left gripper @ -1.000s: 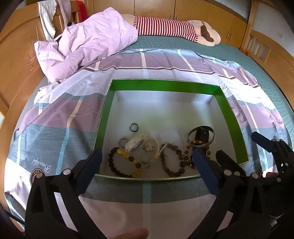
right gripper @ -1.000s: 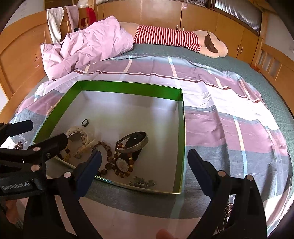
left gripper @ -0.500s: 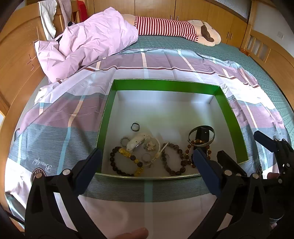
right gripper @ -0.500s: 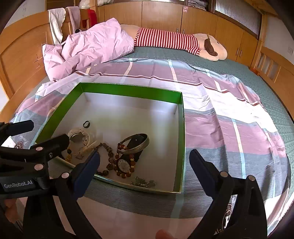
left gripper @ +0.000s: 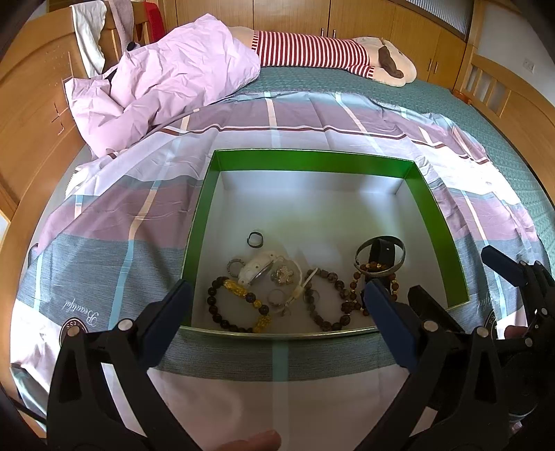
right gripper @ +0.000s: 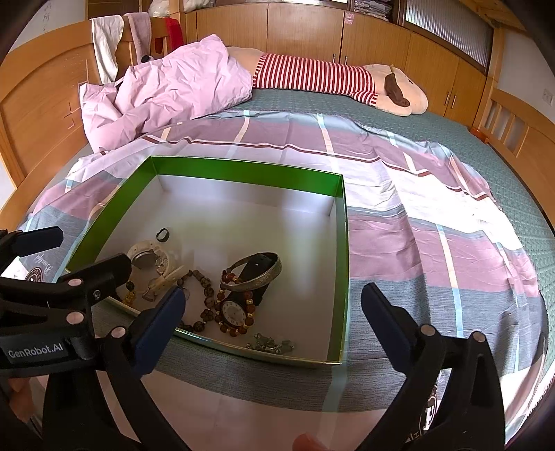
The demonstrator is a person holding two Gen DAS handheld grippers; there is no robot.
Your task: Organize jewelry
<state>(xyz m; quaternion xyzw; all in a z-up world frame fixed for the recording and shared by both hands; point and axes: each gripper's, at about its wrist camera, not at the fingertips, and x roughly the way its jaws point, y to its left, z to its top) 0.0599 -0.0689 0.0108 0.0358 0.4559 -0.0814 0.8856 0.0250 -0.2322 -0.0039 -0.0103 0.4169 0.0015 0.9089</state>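
A green box (left gripper: 312,160) (right gripper: 242,170) with a white floor lies on the bed. Jewelry is piled at its near end: a dark bead bracelet with gold beads (left gripper: 239,305), a white bangle (left gripper: 258,267), a small dark ring (left gripper: 255,239) (right gripper: 162,235), a brown bead string (left gripper: 326,298), a silver bangle (left gripper: 380,255) (right gripper: 255,272), and a watch (right gripper: 233,310). My left gripper (left gripper: 277,305) is open and empty, just short of the box's near wall. My right gripper (right gripper: 272,312) is open and empty over the near right corner.
The box rests on a plaid sheet (left gripper: 121,222) over a green bedspread (right gripper: 468,138). A crumpled pink duvet (left gripper: 173,76) and a striped plush toy (left gripper: 312,52) lie at the far side. Wooden cupboards (right gripper: 312,31) stand behind the bed.
Both grippers have drawn back and up slightly from the box. The jewelry has not moved.
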